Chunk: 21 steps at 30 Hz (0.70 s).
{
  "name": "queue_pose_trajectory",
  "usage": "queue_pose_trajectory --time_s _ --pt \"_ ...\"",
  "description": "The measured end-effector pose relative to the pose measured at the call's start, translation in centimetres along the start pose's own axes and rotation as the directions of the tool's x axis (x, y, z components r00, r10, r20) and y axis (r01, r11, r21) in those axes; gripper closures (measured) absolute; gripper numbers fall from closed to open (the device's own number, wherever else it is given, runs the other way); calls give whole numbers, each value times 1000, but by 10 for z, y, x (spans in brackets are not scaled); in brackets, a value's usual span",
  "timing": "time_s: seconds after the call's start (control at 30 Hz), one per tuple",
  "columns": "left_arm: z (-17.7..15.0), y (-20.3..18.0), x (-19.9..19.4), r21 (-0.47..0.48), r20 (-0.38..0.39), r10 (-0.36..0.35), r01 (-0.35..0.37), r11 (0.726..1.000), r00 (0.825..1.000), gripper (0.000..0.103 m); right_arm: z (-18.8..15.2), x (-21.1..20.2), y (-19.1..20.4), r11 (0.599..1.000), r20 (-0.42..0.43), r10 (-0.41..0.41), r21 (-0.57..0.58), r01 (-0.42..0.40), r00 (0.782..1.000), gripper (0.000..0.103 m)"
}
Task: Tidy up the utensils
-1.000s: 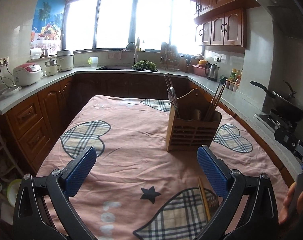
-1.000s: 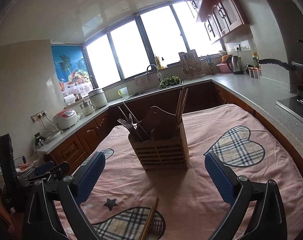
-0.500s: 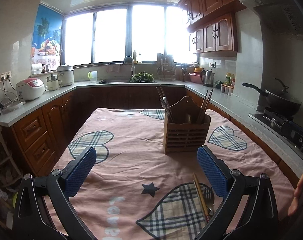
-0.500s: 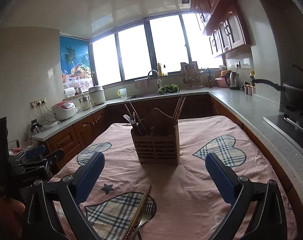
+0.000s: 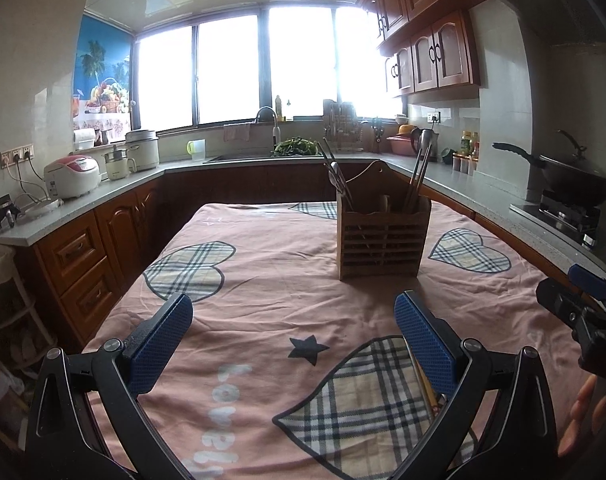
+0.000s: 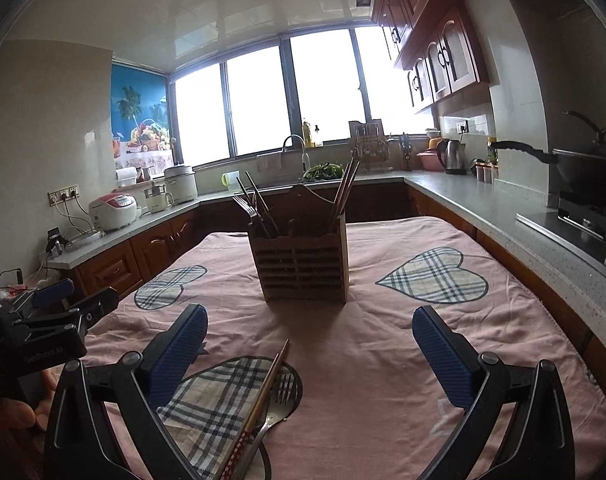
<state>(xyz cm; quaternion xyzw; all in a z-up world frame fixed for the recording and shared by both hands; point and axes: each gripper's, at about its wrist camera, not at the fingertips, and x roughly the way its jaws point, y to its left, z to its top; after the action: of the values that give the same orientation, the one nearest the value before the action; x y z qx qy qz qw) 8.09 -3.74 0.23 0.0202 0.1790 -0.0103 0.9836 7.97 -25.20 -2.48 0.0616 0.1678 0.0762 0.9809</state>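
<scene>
Right claw [image 6: 309,334] spread wide, empty; chopsticks [image 6: 261,398] and fork [image 6: 275,404] lie on worktop just below, toward its left finger. Left claw [image 5: 293,334] spread, empty.

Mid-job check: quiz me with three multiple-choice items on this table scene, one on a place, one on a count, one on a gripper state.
1. Where does the loose metal fork lie?
A. On a plaid heart patch of the pink tablecloth, beside the loose wooden chopsticks
B. Inside the slatted wooden utensil holder
C. On the grey countertop

2. How many forks lie loose on the cloth?
A. One
B. Three
C. None

3. What state is the right hand-held gripper in?
A. Shut on the fork
B. Open, holding nothing
C. Shut on the chopsticks

Answers:
1. A: the right wrist view shows fork and chopsticks side by side on the patch, nearer the camera than the holder.
2. A: only one fork is visible there.
3. B: its blue fingers stand wide apart with only cloth between them; the left hand-held gripper is open too.
</scene>
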Motion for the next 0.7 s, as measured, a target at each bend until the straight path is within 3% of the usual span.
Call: queue_pose_trajectory --time_s 0.7 --pt "1 3 -28 -3 38 16 -16 1000 999 0 3 -25 7 1000 55 4 -11 -3 998 0"
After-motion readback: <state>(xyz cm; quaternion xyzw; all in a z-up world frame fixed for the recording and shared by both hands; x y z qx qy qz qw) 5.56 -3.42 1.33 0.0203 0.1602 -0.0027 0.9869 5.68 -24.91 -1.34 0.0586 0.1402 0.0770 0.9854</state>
